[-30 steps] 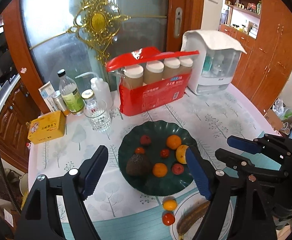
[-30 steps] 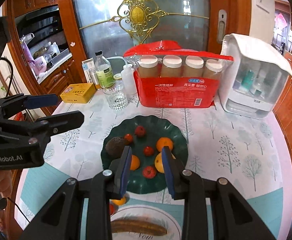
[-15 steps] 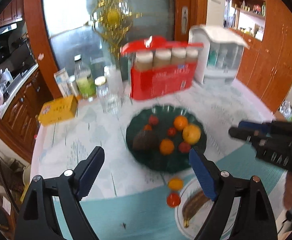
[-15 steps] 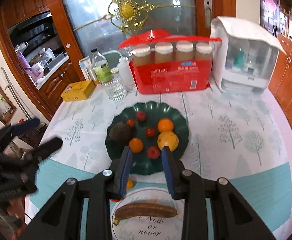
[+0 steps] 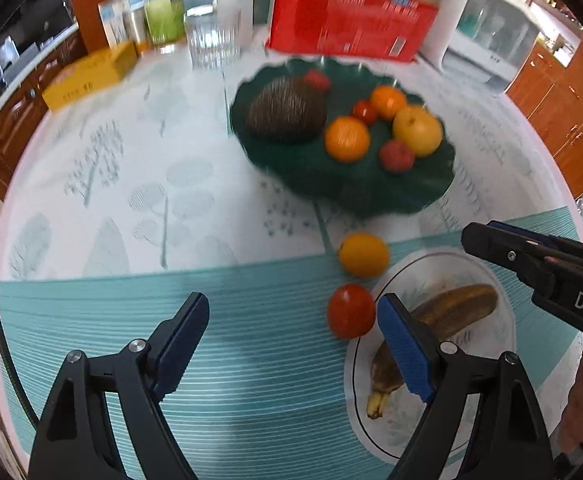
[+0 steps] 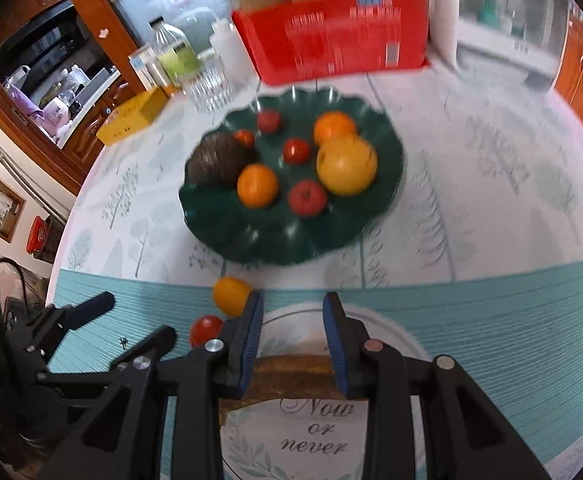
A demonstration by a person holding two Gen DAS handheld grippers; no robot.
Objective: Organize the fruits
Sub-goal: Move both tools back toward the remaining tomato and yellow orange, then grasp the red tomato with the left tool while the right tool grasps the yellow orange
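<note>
A dark green plate [image 5: 371, 196] [image 6: 271, 240] holds a rough brown fruit [image 5: 287, 110], oranges, a yellow fruit [image 5: 417, 130] and small red ones. In front of it an orange [image 5: 363, 254] [image 6: 231, 294] and a red tomato [image 5: 350, 311] [image 6: 205, 330] lie loose on the teal mat. A brown banana [image 5: 455, 312] [image 6: 291, 372] rests on a white plate [image 5: 371, 420]. My left gripper [image 5: 291, 304] hovers wide, its jaws closing; the tomato shows just inside its right finger, untouched. My right gripper [image 6: 293, 298] is shut with a narrow gap and holds nothing, over the banana.
At the back stand a red pack of paper cups [image 5: 351, 20], a glass [image 5: 211, 40], a green-labelled bottle [image 5: 163, 12], a yellow box [image 5: 91, 74] and a white dispenser [image 5: 491, 36]. The round table's edge curves left and right, with wooden cabinets beyond.
Both grippers have dropped toward the table's front. The left now hangs low over the teal mat by the tomato, the right low over the banana plate. Nothing was picked up.
</note>
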